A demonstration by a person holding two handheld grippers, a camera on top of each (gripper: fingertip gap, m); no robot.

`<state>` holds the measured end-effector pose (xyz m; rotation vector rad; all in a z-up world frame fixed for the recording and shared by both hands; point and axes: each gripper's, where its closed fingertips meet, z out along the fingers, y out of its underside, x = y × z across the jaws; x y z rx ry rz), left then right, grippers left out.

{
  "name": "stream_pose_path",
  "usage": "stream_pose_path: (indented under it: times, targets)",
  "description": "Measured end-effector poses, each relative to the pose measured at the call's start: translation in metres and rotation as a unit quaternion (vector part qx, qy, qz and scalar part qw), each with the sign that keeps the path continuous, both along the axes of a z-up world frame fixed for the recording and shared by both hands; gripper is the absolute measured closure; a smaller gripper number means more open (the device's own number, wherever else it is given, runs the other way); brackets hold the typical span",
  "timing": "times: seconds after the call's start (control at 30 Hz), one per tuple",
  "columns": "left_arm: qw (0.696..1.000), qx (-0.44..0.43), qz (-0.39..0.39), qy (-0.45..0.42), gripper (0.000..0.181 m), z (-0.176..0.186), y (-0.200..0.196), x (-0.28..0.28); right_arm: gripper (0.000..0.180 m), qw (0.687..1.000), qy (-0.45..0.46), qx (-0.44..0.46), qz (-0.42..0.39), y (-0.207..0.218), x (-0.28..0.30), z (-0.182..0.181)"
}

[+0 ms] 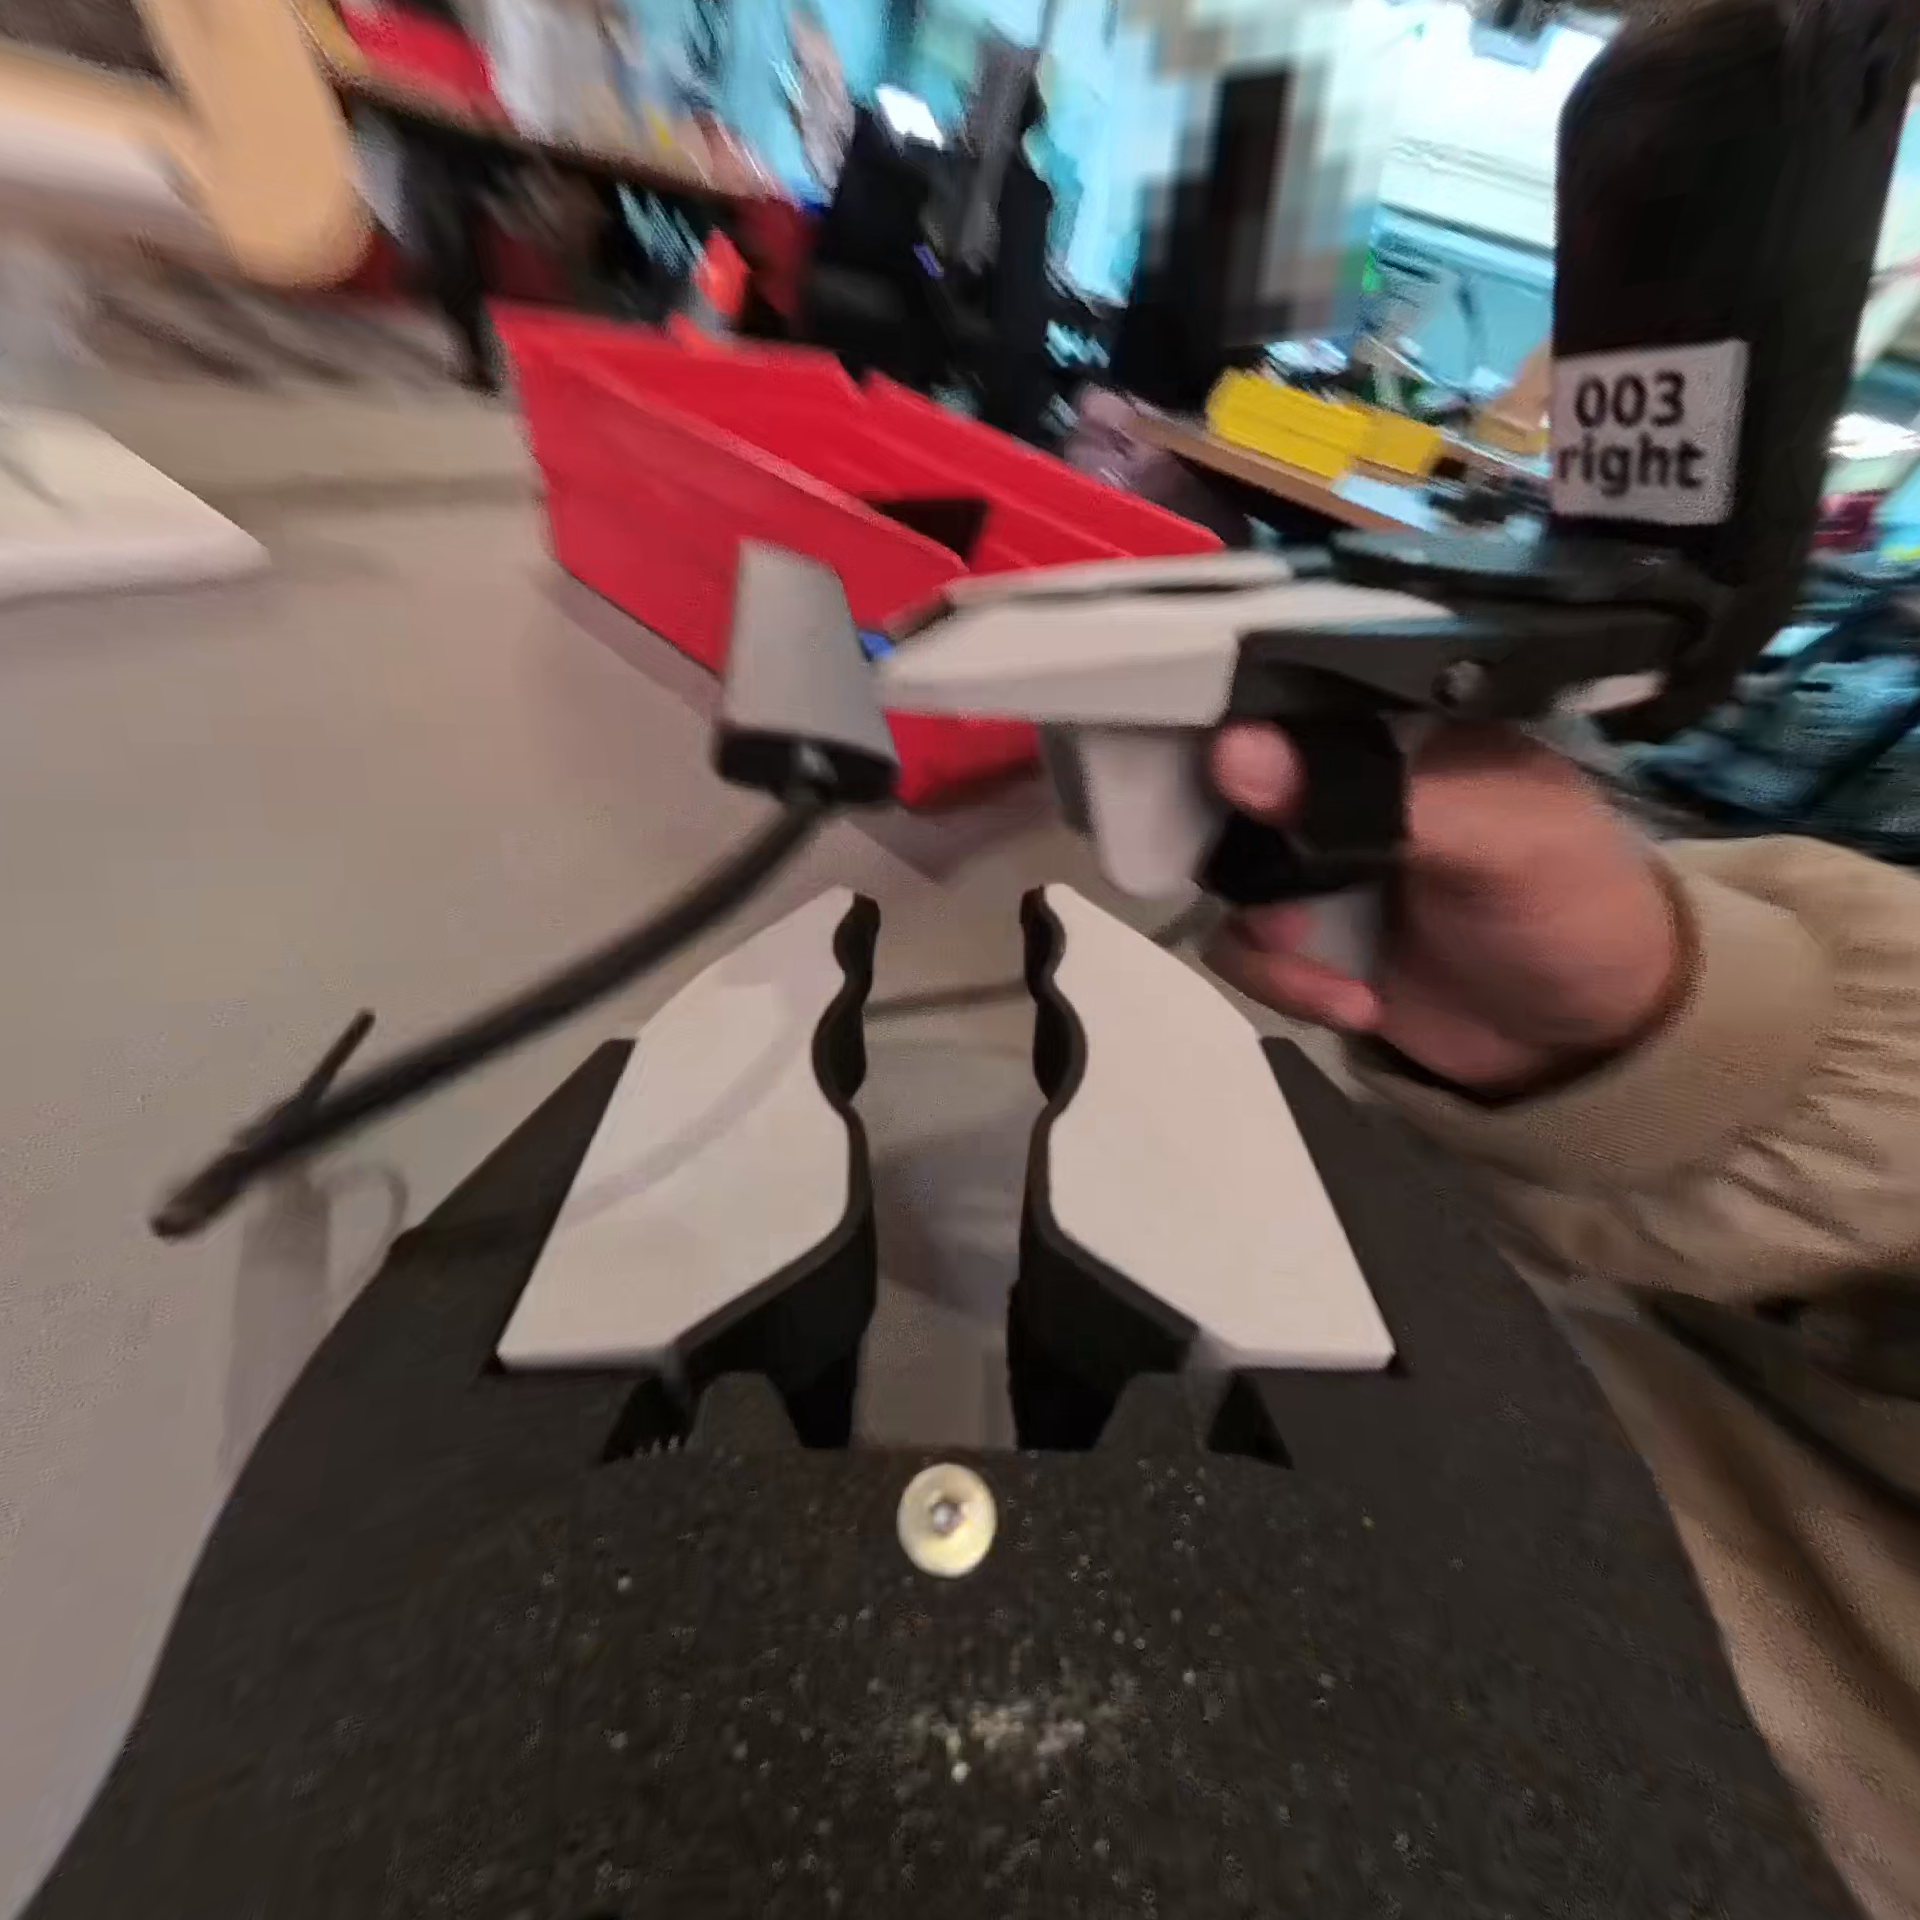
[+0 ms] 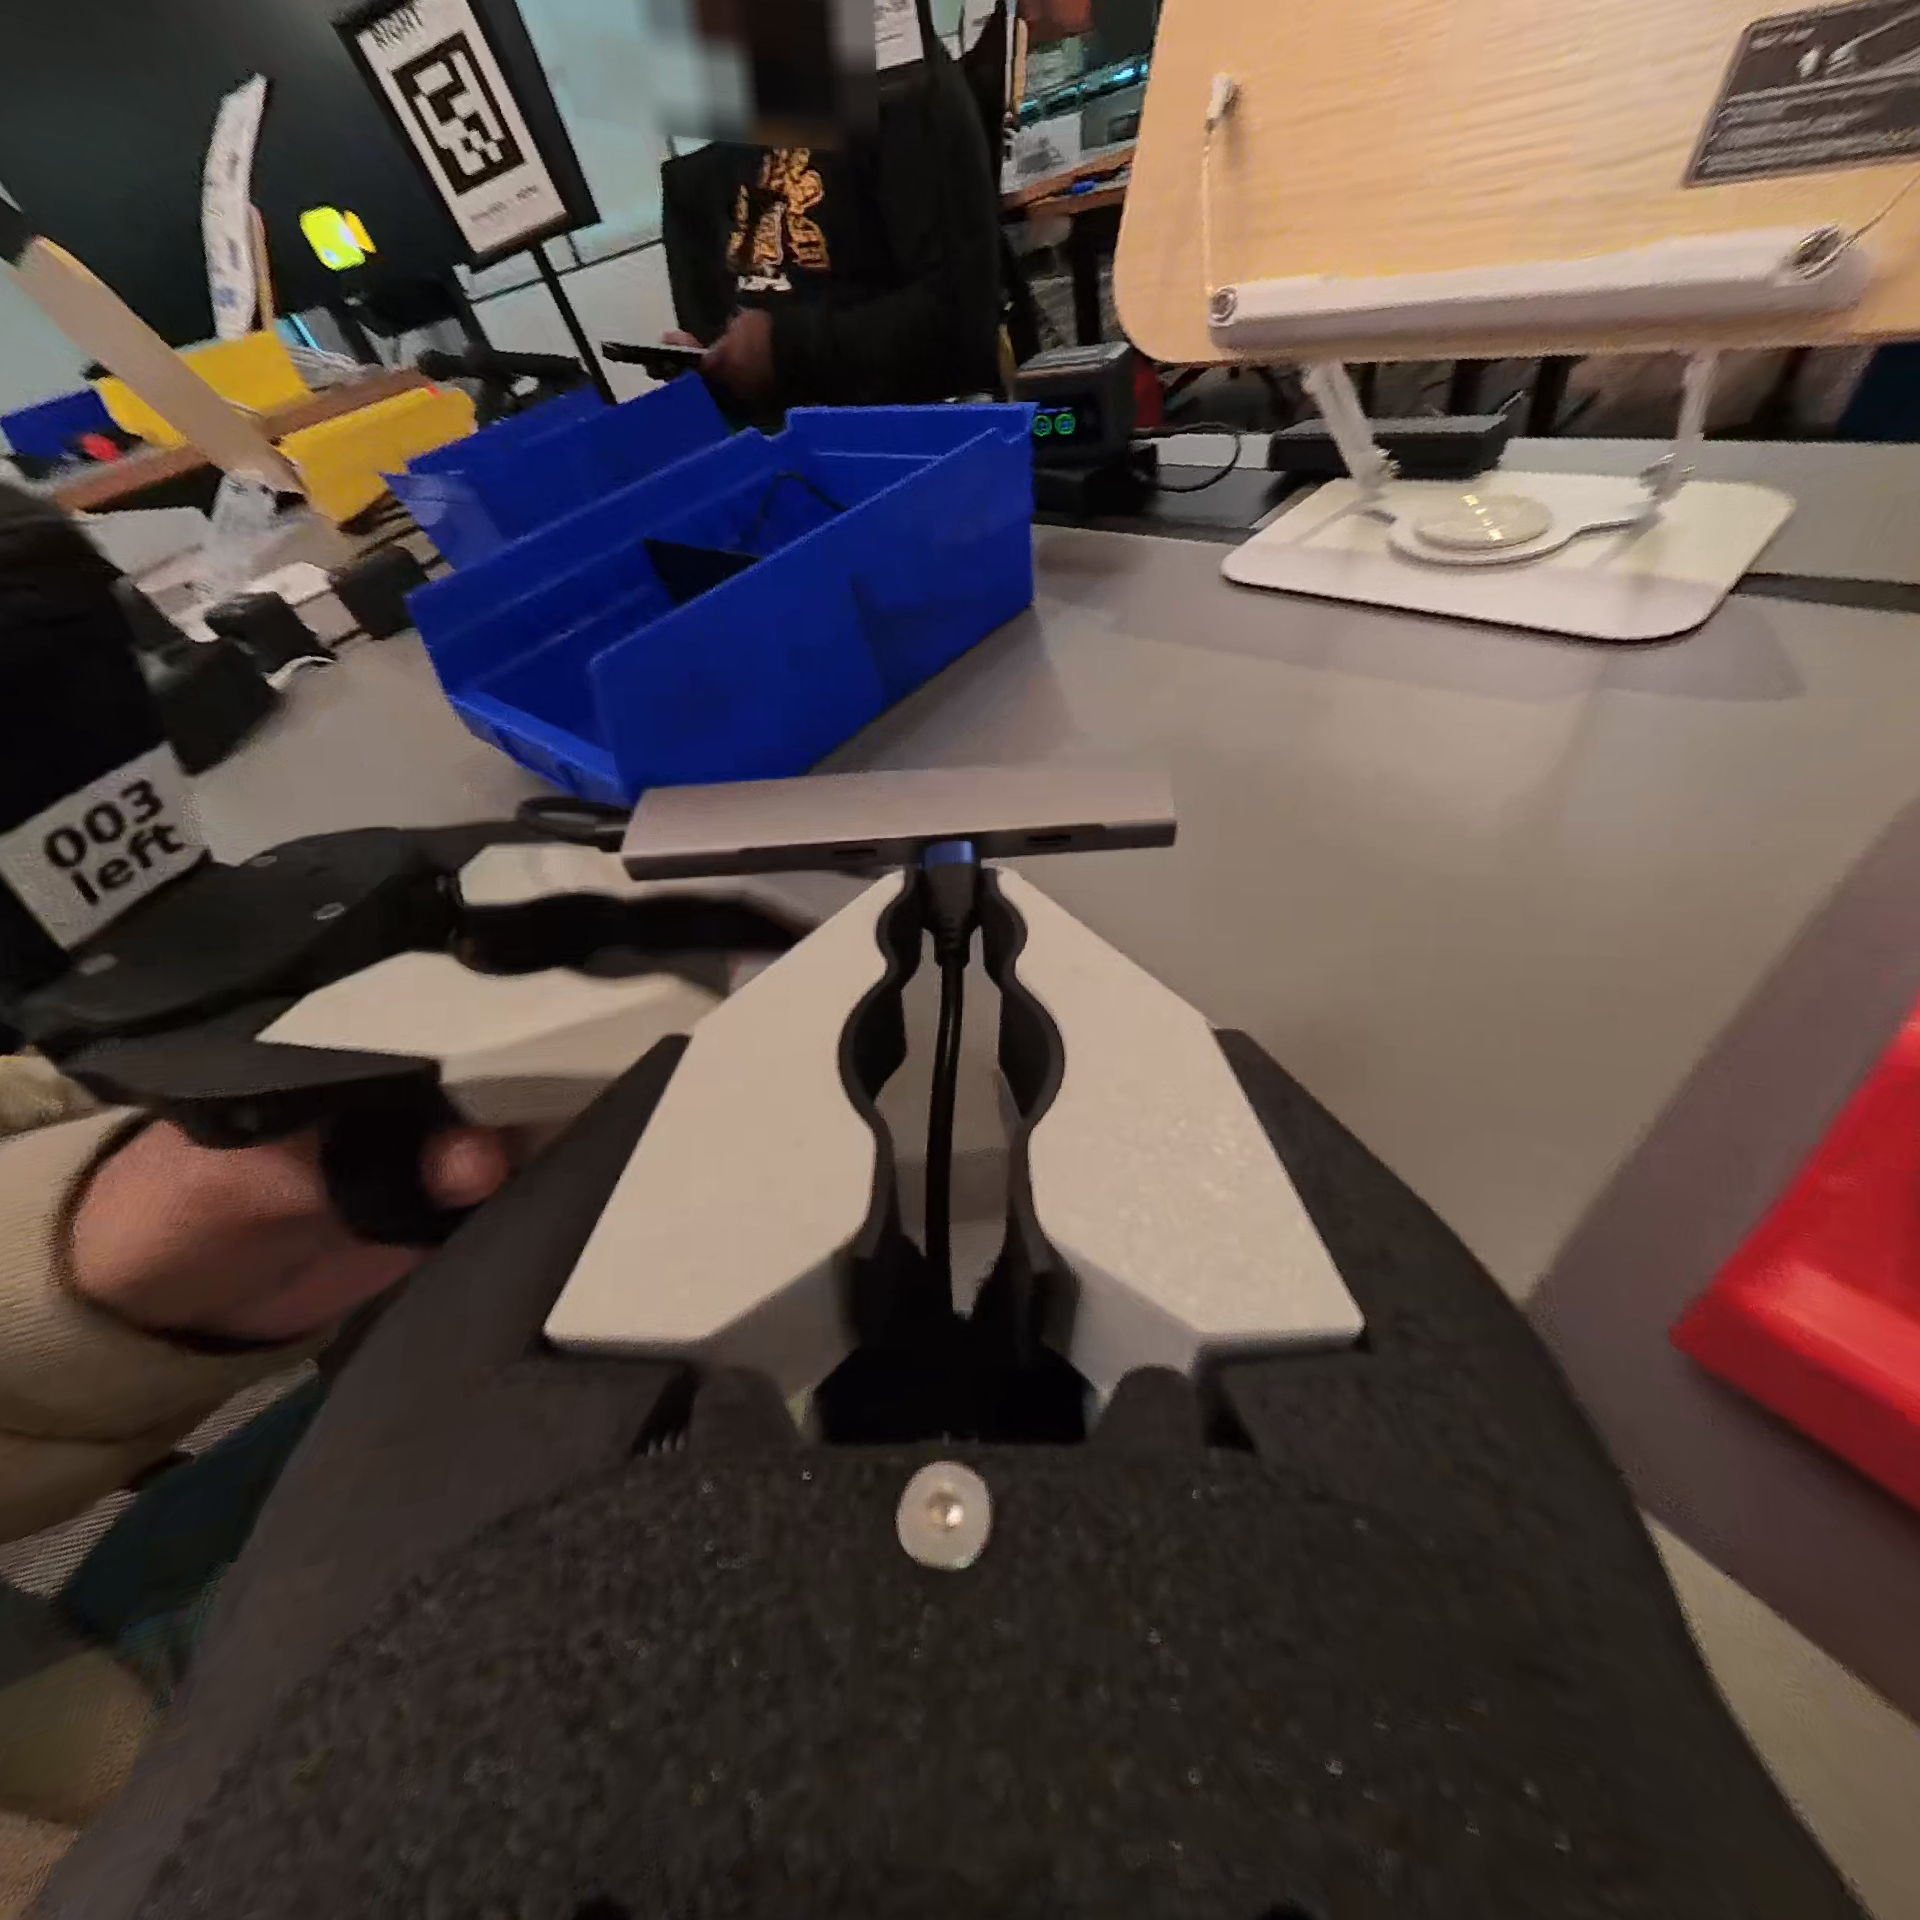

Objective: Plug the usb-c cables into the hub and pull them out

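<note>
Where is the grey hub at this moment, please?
In the right wrist view the hub sits just beyond the right gripper, which grips the cable plug in its near edge; the blue bin stands behind it.

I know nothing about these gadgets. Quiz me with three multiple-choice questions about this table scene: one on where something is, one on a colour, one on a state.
1. Where is the blue bin?
A. behind the hub
B. under the hub
C. on the red bin

2. What colour is the collar on the plug at the hub?
A. green
B. blue
C. white

3. How is the left gripper?
A. shut on the hub
B. shut on a cable
C. open, holding nothing

Answers:
1. A, it stands farther back on the table.
2. B, a blue ring shows at the port.
3. C, a bare gap lies between its fingers; the right gripper is the one clamping the plug.
</note>
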<state>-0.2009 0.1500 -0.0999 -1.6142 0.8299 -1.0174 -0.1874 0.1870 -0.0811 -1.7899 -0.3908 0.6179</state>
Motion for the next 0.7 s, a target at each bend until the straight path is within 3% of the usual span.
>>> stream_pose_path:
  times: [0.07, 0.13, 0.2, 0.3, 0.43, 0.47, 0.57, 0.7]
  targets:
    - [0.992, -0.1, -0.071, 0.006, 0.153, -0.012, -0.025, 0.01, 0.169, 0.999, -0.026, 0.006, -0.022, 0.003, 0.011, -0.001]
    - [0.983, -0.135, -0.122, -0.008, 0.152, -0.005, -0.046, 0.015, 0.169, 0.998, -0.056, 0.013, -0.03, 0.005, 0.017, -0.004]
    - [0.991, -0.086, -0.105, -0.006, 0.148, 0.013, -0.048, 0.013, 0.169, 0.996, -0.082, 0.01, -0.036, 0.007, 0.021, -0.011]
    - [0.998, 0.029, 0.025, 0.047, 0.138, 0.038, -0.015, -0.012, 0.169, 0.994, -0.105, 0.007, -0.034, 0.005, 0.019, -0.018]
    - [0.964, 0.148, 0.147, 0.165, 0.126, 0.044, 0.034, -0.055, 0.169, 0.994, -0.105, 0.012, -0.023, 0.0, 0.007, -0.018]
    - [0.956, 0.17, 0.15, 0.184, 0.121, 0.038, 0.039, -0.056, 0.169, 0.995, -0.1, 0.011, -0.019, -0.002, 0.003, -0.018]
    - [0.963, 0.156, 0.109, 0.193, 0.136, 0.016, 0.031, -0.049, 0.169, 0.995, -0.098, 0.014, -0.008, -0.007, -0.008, -0.018]
    - [0.976, 0.13, 0.07, 0.159, 0.126, 0.013, 0.02, -0.037, 0.169, 0.993, -0.115, 0.027, -0.007, -0.01, -0.015, -0.017]
